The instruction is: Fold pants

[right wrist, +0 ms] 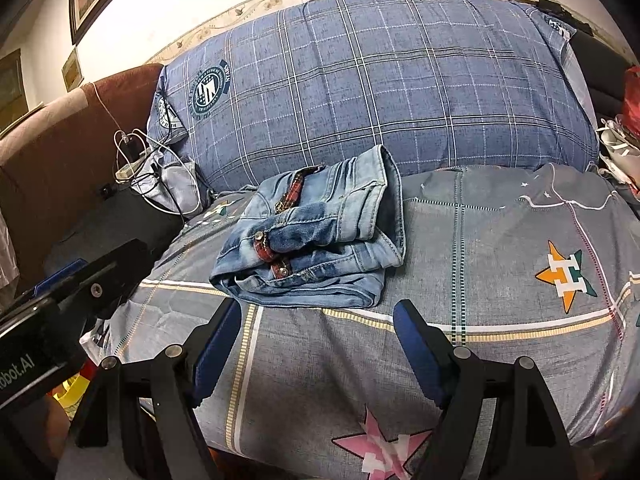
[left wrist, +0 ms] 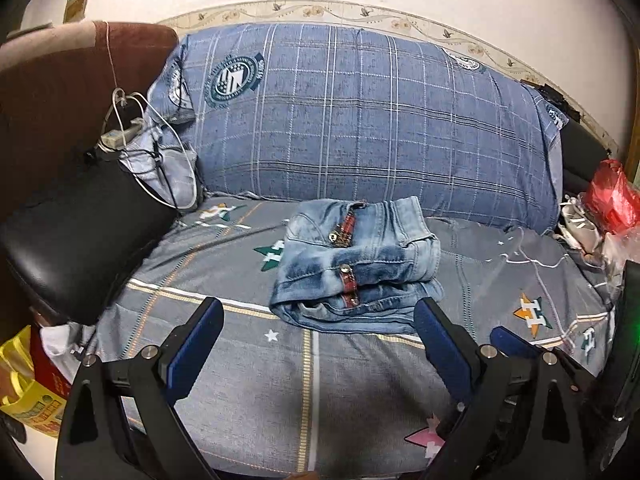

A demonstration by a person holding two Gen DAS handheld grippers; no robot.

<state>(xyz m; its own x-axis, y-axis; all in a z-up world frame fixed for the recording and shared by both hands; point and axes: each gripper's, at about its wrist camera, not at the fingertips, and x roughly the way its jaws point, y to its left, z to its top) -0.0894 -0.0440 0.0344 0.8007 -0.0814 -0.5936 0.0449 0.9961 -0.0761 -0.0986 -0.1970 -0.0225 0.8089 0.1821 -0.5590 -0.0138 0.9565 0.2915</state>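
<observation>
A pair of light blue denim pants lies folded into a compact stack on the grey patterned bed sheet, with red trim and metal buttons showing. It also shows in the right wrist view. My left gripper is open and empty, just in front of the stack's near edge. My right gripper is open and empty, also just in front of the stack. The right gripper's blue finger shows at the lower right of the left wrist view. The left gripper's body shows at the left of the right wrist view.
A large blue plaid pillow leans on the wall behind the pants. A brown and black headboard with white cables and a charger stands at the left. A red bag and clutter lie at the right. Yellow boxes stand beside the bed.
</observation>
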